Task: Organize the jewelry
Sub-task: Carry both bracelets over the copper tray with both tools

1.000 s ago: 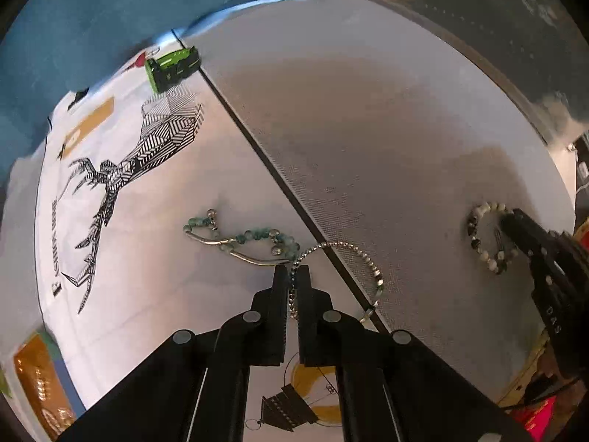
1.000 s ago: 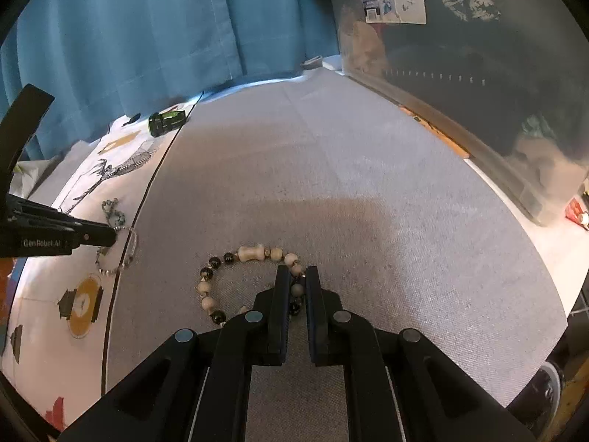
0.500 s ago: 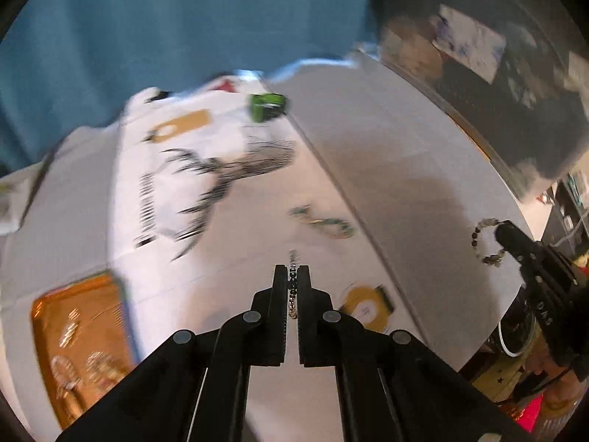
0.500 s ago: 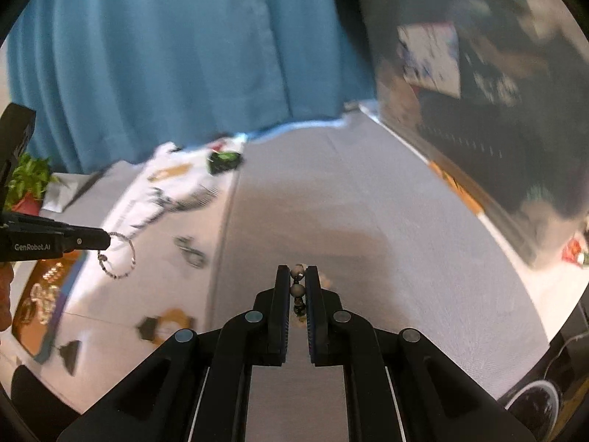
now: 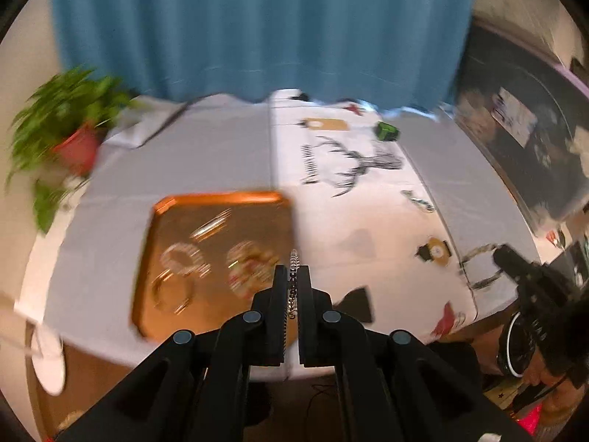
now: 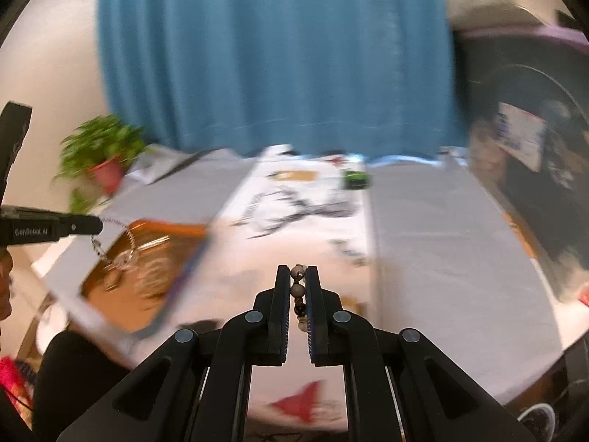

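Observation:
My left gripper [image 5: 292,270] is shut on a silver bead chain bracelet [image 5: 293,283] and holds it in the air above the near right corner of an orange tray [image 5: 173,202]; the chain also shows hanging over the tray in the right wrist view [image 6: 117,243]. The tray holds several blurred bracelets [image 5: 184,258]. My right gripper [image 6: 297,270] is shut on a black and cream bead bracelet [image 6: 297,289], lifted above the white printed cloth [image 6: 313,228]. A green bead bracelet [image 5: 418,200] still lies on that cloth.
A potted plant [image 5: 73,140] stands at the far left of the table. A small green toy [image 5: 386,132] sits at the back of the printed cloth. A blue curtain [image 5: 257,37] hangs behind. A dark bin [image 5: 522,147] is at the right.
Both grippers lifted their bracelets off the table and swung left toward the orange tray. The views are blurred from the motion.

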A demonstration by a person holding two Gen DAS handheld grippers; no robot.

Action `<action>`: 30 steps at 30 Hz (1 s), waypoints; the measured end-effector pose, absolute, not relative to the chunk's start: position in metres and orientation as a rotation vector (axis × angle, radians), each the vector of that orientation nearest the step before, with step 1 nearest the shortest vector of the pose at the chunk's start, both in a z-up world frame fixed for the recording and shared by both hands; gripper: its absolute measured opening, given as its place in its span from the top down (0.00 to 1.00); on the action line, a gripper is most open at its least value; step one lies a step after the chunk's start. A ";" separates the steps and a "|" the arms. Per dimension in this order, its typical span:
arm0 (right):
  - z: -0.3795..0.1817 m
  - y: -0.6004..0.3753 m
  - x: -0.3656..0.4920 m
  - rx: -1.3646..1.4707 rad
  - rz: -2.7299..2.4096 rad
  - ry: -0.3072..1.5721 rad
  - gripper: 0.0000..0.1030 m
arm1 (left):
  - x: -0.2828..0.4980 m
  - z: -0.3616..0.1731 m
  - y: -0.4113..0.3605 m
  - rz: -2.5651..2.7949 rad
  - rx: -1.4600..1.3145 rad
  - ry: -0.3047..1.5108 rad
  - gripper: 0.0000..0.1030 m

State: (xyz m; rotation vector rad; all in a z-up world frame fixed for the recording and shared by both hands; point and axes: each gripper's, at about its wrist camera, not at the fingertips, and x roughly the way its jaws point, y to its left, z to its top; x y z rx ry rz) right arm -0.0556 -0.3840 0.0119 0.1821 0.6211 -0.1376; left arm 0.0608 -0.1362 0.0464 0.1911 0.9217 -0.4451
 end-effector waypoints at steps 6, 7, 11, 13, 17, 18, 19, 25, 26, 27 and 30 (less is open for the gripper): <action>0.010 -0.310 -0.058 0.165 0.064 0.680 0.92 | 0.027 0.055 -0.064 -0.340 0.140 0.904 0.97; 0.010 -0.301 -0.061 0.156 0.087 0.682 0.92 | 0.022 0.055 -0.054 -0.328 0.127 0.900 0.98; 0.014 -0.272 -0.067 0.132 0.136 0.671 0.92 | 0.007 0.056 -0.027 -0.308 0.102 0.891 0.97; 0.017 -0.261 -0.070 0.122 0.144 0.662 0.92 | 0.001 0.057 -0.017 -0.299 0.093 0.888 0.97; 0.022 -0.243 -0.071 0.101 0.176 0.664 0.92 | -0.009 0.060 -0.003 -0.280 0.088 0.868 0.97; 0.024 -0.240 -0.070 0.094 0.180 0.662 0.92 | -0.011 0.061 -0.001 -0.277 0.091 0.858 0.97; 0.025 -0.237 -0.070 0.089 0.186 0.660 0.92 | -0.013 0.062 0.002 -0.276 0.090 0.851 0.97; 0.031 -0.223 -0.065 0.075 0.205 0.662 0.92 | -0.014 0.062 0.012 -0.270 0.074 0.850 0.97; 0.031 -0.220 -0.065 0.071 0.209 0.662 0.92 | -0.013 0.062 0.013 -0.270 0.073 0.850 0.97; 0.032 -0.219 -0.064 0.068 0.210 0.662 0.92 | -0.013 0.062 0.015 -0.270 0.066 0.849 0.97; 0.034 -0.214 -0.062 0.060 0.217 0.659 0.92 | -0.010 0.061 0.018 -0.267 0.058 0.851 0.98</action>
